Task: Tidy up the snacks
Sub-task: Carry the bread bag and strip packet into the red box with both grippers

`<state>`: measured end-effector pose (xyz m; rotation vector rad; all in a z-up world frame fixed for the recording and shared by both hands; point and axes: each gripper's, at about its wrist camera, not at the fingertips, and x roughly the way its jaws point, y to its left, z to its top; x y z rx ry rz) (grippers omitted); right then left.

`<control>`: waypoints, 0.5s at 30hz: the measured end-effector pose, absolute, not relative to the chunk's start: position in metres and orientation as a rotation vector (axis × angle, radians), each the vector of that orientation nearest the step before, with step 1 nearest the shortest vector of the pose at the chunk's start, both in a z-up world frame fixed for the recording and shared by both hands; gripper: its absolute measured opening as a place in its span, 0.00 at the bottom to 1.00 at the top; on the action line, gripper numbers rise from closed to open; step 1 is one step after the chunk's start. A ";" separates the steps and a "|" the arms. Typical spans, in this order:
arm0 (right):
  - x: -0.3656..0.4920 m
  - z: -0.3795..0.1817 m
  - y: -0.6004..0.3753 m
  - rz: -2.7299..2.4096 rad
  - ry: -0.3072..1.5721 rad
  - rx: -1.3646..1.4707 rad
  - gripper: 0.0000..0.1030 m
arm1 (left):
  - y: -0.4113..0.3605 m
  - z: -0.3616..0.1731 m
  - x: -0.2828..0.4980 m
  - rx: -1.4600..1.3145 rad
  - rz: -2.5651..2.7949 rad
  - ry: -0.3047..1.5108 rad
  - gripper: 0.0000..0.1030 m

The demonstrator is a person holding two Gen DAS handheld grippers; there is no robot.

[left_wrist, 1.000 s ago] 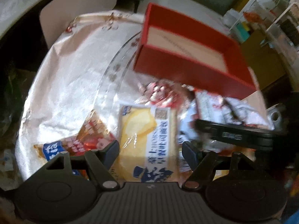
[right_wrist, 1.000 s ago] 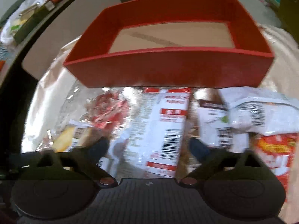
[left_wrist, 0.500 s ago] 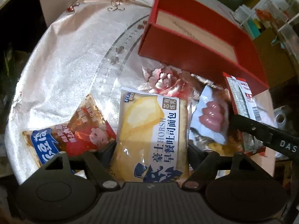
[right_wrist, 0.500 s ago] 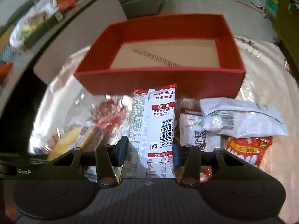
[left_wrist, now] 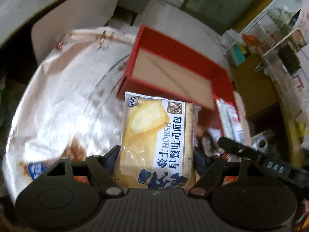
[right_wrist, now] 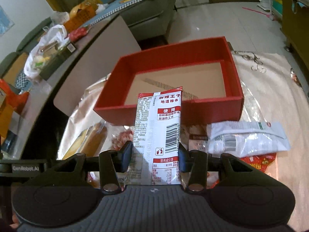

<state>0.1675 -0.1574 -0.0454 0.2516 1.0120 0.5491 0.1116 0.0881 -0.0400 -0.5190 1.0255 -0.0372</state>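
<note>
Firmly between right tongs [right_wrist: 155, 154] (clamped): spicy-strip packet [right_wrist: 160, 135].

Left hand-held gripper [left_wrist: 156, 154] clamps bread packet [left_wrist: 154, 139]; red box [left_wrist: 173, 73] beyond.

The open red cardboard box [right_wrist: 173, 81] has a bare floor, free from above. Before its near wall, a white foil packet [right_wrist: 249, 139] and a pink-red wrapped snack [right_wrist: 121, 139] crowd the shiny tablecloth [left_wrist: 58, 100].

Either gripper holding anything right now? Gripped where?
Both. Left gripper clamps the yellow bread packet across its lower sides. Right gripper clamps the red-and-white spicy strip packet across its lower side edges.
</note>
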 end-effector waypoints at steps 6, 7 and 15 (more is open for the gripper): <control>0.183 -0.034 -0.158 0.553 0.976 0.289 0.52 | 0.082 -0.021 0.140 -0.491 -0.028 0.961 0.68; 0.186 -0.032 -0.158 0.552 0.967 0.294 0.52 | 0.081 -0.020 0.145 -0.485 -0.025 0.954 0.68; 0.218 -0.025 -0.161 0.527 0.925 0.328 0.52 | 0.080 -0.014 0.188 -0.484 0.008 0.905 0.68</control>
